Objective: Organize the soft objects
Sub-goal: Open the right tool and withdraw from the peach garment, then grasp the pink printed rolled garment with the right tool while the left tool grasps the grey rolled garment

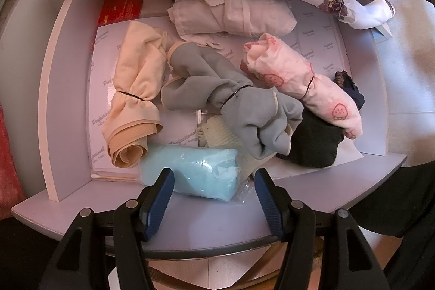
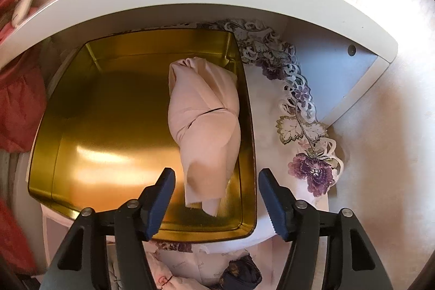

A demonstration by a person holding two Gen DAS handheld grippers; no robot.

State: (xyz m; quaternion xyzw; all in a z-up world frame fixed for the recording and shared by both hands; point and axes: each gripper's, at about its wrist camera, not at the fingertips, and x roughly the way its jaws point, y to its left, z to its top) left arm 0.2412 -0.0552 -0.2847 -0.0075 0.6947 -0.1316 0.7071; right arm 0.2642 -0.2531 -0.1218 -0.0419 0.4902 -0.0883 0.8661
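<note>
both grippers open, empty: left gripper (image 1: 214, 184) above blue packet (image 1: 191, 170); right gripper (image 2: 217, 181) above pink roll (image 2: 205, 124), its underside hidden.

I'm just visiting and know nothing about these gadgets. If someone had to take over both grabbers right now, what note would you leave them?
Right gripper: open, empty, over the gold tin.
Left gripper: open, empty, over the drawer, just above the blue packet.
Done: one pale pink roll lies in the tin, along its right wall.
Left: the beige roll, grey roll, strawberry-print roll, white bundle and dark sock are in the drawer, not yet moved.
</note>
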